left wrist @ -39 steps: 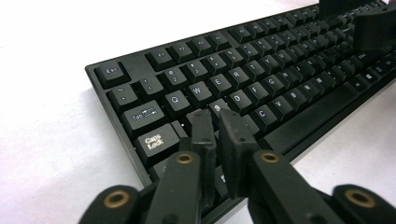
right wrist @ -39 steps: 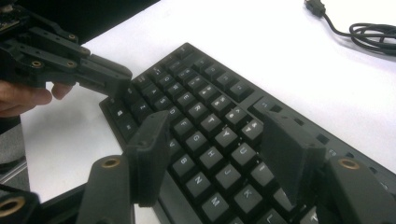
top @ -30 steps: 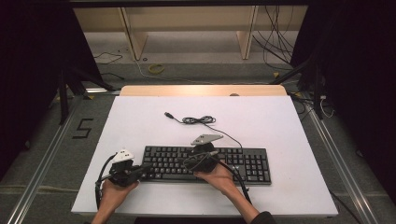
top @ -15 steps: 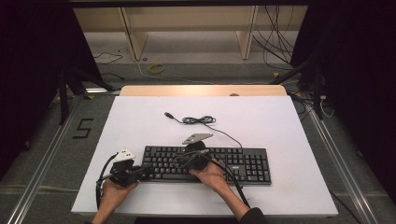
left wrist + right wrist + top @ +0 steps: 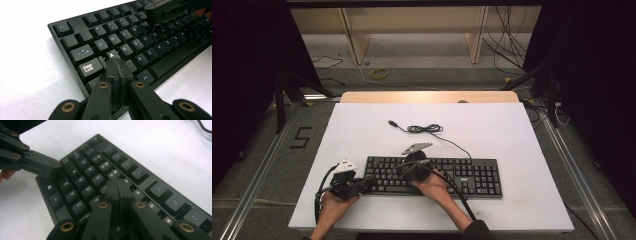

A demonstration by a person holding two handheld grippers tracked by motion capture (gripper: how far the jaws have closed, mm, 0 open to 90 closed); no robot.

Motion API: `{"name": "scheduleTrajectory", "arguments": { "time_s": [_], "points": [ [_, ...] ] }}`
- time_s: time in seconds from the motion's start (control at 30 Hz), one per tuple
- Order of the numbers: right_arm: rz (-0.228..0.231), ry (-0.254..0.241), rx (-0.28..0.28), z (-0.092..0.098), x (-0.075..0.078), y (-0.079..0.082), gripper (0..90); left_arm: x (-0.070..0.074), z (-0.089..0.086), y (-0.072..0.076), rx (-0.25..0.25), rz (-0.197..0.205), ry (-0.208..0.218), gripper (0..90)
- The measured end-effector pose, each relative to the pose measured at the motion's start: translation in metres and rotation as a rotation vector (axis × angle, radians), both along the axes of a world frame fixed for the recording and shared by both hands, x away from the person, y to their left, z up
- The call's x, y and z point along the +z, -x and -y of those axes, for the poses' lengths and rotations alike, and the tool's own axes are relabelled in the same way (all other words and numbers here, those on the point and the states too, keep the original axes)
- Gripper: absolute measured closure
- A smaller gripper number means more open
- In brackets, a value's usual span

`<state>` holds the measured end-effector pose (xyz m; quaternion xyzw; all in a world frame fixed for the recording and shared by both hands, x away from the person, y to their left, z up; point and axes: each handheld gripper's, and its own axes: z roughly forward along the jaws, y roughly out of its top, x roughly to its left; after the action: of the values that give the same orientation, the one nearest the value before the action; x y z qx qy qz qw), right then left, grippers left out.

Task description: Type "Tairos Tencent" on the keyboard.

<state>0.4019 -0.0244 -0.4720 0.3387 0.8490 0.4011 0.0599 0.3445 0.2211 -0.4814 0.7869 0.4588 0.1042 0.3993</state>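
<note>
A black keyboard (image 5: 472, 177) lies on the white table, near its front edge. My left gripper (image 5: 368, 183) is shut at the keyboard's left end, and its tips (image 5: 116, 61) rest by the A key (image 5: 111, 54) with nothing between them. My right gripper (image 5: 401, 171) points left over the keyboard's left half. Its jaws have just been closing and now stand shut and empty, with the tips (image 5: 117, 183) over the upper letter rows. The left gripper (image 5: 47, 167) reaches in beside the Z key. The right gripper (image 5: 167, 10) hangs above the far keys.
The keyboard's black cable (image 5: 426, 129) lies coiled behind it, its plug (image 5: 391, 122) loose on the table (image 5: 522, 130). A wooden strip (image 5: 427, 97) edges the far side. Beyond it are shelf legs and cables on the floor.
My right gripper has moved left along the keyboard and dipped slightly toward the keys. The left gripper has stayed at the keyboard's left end.
</note>
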Motion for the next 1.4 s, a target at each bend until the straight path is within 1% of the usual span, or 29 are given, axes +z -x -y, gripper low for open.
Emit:
{"name": "scheduleTrajectory", "arguments": {
  "time_s": [0.37, 0.6, 0.7, 0.73, 0.77, 0.8, 0.9, 1.03, 1.27, 1.4],
  "points": [
    [-0.015, 0.015, -0.011, -0.0015, -0.0045, -0.0026, 90.0, -0.0001, 0.0, -0.0004, 0.001, -0.005, 0.001, 89.0],
    [-0.02, 0.017, -0.012, -0.0018, -0.0044, -0.003, 90.0, -0.0004, 0.0002, -0.0008, 0.002, -0.01, 0.003, 89.0],
    [-0.023, 0.018, -0.014, -0.0019, -0.0044, -0.0029, 90.0, -0.0014, 0.0008, -0.0013, 0.0, -0.021, -0.005, 89.1],
    [-0.02, 0.019, -0.009, -0.0021, -0.005, -0.0031, 90.0, -0.002, 0.0012, -0.0013, -0.001, -0.021, -0.001, 89.1],
    [-0.024, 0.028, -0.008, -0.0024, -0.0056, -0.0029, 90.0, -0.0018, 0.0015, -0.0014, -0.003, -0.023, -0.002, 89.1],
    [-0.022, 0.028, -0.009, -0.0028, -0.0066, -0.0027, 90.0, -0.0016, 0.0025, -0.0013, -0.009, -0.019, -0.016, 89.1],
    [-0.018, 0.032, -0.01, -0.0036, -0.007, -0.0022, 90.0, -0.0012, 0.0035, -0.001, -0.007, -0.018, -0.025, 89.1],
    [-0.011, 0.037, -0.01, -0.0043, -0.0069, -0.0014, 90.0, -0.0014, 0.0032, -0.0012, -0.004, -0.023, -0.017, 89.1],
    [-0.017, 0.034, -0.012, -0.0042, -0.0068, -0.0014, 90.0, -0.0014, 0.0026, -0.0015, -0.006, -0.026, -0.015, 89.1],
    [-0.021, 0.029, -0.019, -0.0039, -0.0066, -0.0014, 90.0, -0.0022, 0.0021, -0.0014, -0.009, -0.019, -0.007, 89.0]
  ]
}}
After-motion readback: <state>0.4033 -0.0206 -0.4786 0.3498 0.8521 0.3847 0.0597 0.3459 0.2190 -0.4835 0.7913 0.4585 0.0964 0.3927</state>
